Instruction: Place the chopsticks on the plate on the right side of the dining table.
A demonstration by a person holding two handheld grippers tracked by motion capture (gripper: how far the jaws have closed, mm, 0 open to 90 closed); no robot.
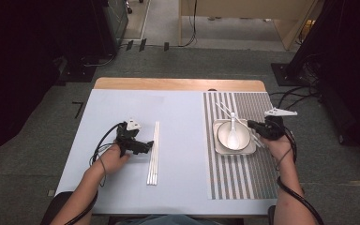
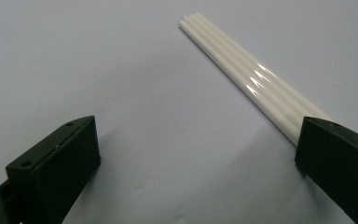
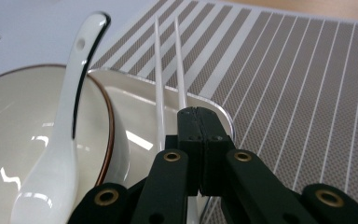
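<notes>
My left gripper point(image 1: 143, 147) rests low on the pale blue mat, open wide point(image 2: 198, 140). Its right jaw sits over the near end of a bundle of several white chopsticks point(image 2: 242, 70), which lies lengthwise at mid-table point(image 1: 153, 152). Nothing is between the jaws. My right gripper point(image 1: 251, 124) is shut, its jaws pressed flat together point(image 3: 198, 112) above the rim of a square white plate point(image 3: 135, 107). Two white chopsticks point(image 3: 157, 70) run out from under its tips onto the striped placemat. Whether they are pinched I cannot tell. A white bowl point(image 1: 240, 136) on the plate holds a white spoon point(image 1: 233, 129).
The striped placemat point(image 1: 262, 173) covers the table's right half and the blue mat point(image 1: 122, 108) the left. A wooden edge point(image 1: 178, 84) shows at the far side. Cables trail from both grippers along the forearms. Dark equipment and cables stand on the floor around the table.
</notes>
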